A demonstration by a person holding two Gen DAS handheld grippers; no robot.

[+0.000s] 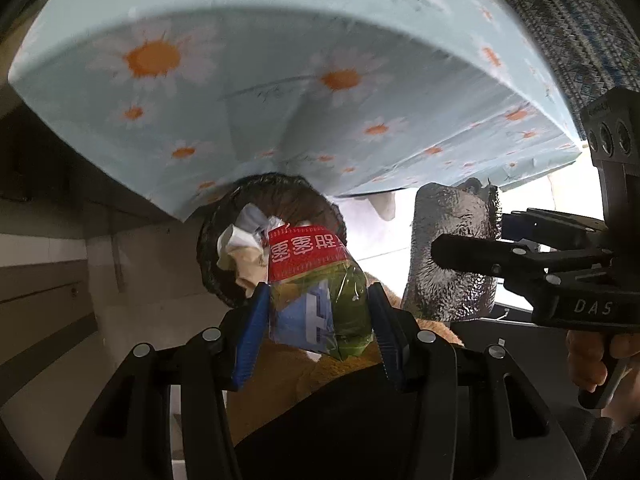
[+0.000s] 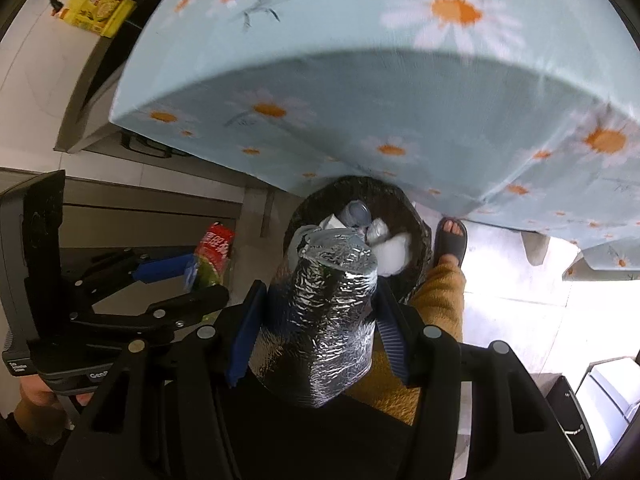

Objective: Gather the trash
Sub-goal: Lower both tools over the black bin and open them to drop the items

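Observation:
My left gripper (image 1: 318, 300) is shut on a crinkly snack packet (image 1: 316, 276) with a red top and a green and blue body. It hangs over a dark round trash bin (image 1: 208, 248) that holds crumpled tissues (image 1: 244, 248). At the right of the left wrist view, my right gripper (image 1: 480, 240) grips a silver foil bag (image 1: 448, 272). In the right wrist view, that gripper (image 2: 320, 300) is shut on the foil bag (image 2: 328, 320) right above the bin (image 2: 418, 220), which holds white paper and a bottle. The left gripper (image 2: 206, 280) with its packet (image 2: 212, 252) is at the left.
A table under a light blue daisy cloth (image 1: 280, 80) (image 2: 360, 100) overhangs the far side of the bin. A person's foot in a grey slipper (image 2: 452, 236) and an orange fuzzy trouser leg (image 2: 436, 292) stand right of the bin. A yellow box (image 2: 96, 8) lies far left.

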